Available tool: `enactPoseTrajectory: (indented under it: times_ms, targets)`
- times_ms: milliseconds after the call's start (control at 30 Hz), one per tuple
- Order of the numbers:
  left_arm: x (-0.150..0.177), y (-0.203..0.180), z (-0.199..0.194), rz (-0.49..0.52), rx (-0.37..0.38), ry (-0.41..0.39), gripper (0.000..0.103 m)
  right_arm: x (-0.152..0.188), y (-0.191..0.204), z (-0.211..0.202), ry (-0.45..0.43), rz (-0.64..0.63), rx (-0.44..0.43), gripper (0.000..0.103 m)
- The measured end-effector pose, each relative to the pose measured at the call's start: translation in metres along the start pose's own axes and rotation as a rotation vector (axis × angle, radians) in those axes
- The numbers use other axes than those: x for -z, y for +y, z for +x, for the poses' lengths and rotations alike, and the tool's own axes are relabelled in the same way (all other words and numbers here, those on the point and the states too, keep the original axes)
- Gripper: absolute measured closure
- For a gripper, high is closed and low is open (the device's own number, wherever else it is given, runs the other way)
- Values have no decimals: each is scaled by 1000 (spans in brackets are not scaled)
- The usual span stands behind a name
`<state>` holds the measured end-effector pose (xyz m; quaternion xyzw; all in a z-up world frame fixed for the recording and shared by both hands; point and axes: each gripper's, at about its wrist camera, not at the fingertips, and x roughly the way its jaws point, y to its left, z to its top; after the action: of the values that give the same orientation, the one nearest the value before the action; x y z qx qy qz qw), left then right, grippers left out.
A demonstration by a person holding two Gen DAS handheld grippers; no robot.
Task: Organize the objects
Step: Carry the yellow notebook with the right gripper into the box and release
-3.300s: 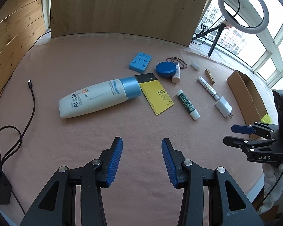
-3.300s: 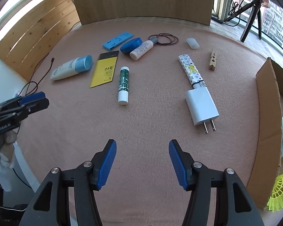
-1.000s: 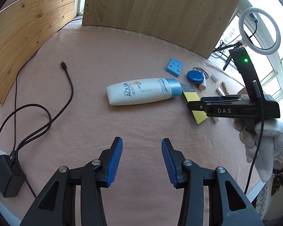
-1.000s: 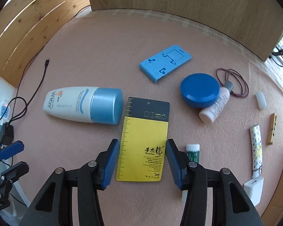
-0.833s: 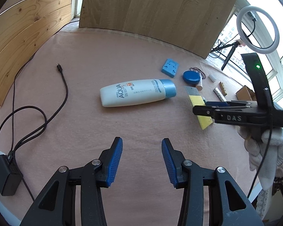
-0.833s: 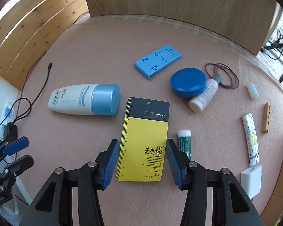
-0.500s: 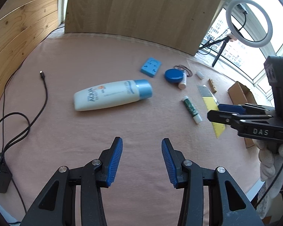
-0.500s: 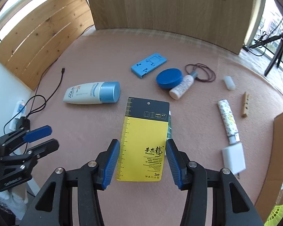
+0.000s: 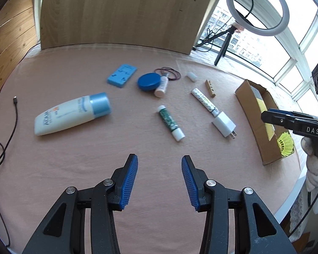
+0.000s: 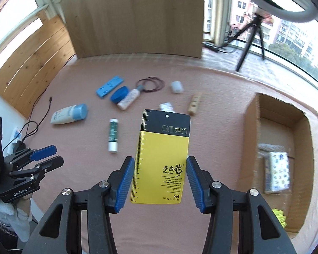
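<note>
My right gripper (image 10: 160, 183) is shut on a yellow and black card (image 10: 162, 158) and holds it in the air, left of the open cardboard box (image 10: 252, 127). In the left wrist view the right gripper (image 9: 271, 114) is over the box (image 9: 250, 110) with the card (image 9: 267, 122) edge-on. My left gripper (image 9: 159, 182) is open and empty above the pink cloth. On the cloth lie a sunscreen bottle (image 9: 72, 113), a green tube (image 9: 170, 122), a white charger (image 9: 223, 124), a patterned tube (image 9: 203, 100), a blue tin (image 9: 148, 81) and a blue holder (image 9: 122, 75).
The box holds a yellow shuttlecock (image 9: 286, 144) and a patterned packet (image 10: 278, 172). A small white bottle (image 9: 161, 86), hair ties (image 9: 169, 73), a wooden clothespin (image 9: 209, 88) and a white cap (image 9: 191, 77) lie at the back. A black cable (image 9: 2, 127) runs along the left edge.
My right gripper closed on the yellow card, lifted it off the cloth and carried it right toward the cardboard box. My left gripper stayed open and swung its view to the right.
</note>
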<state>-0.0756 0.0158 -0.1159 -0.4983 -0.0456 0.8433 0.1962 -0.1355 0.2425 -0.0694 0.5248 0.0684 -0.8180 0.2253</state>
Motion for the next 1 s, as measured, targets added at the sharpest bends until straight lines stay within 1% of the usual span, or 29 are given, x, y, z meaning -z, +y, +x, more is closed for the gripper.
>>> enactPoseTrajectory:
  times_ms: [267,400,533,767,1000]
  targets:
    - [-8,-35,15,34,11,4,57,11,-77,-17,-30,97,78,57]
    - [-9,-46,22,44,8,13,57,18,-116,-23,-40,153,117,57]
    - [-10,-55,27,55,8,23,57,25,-145,-25,-39,198,145,57]
    - [-12,-60,28,68,-4,29,57,38,-175,-22,-30,261,160,56]
    - [-11,-55,26,63,-17,34,57,42,-180,-20,-24,287,170,54]
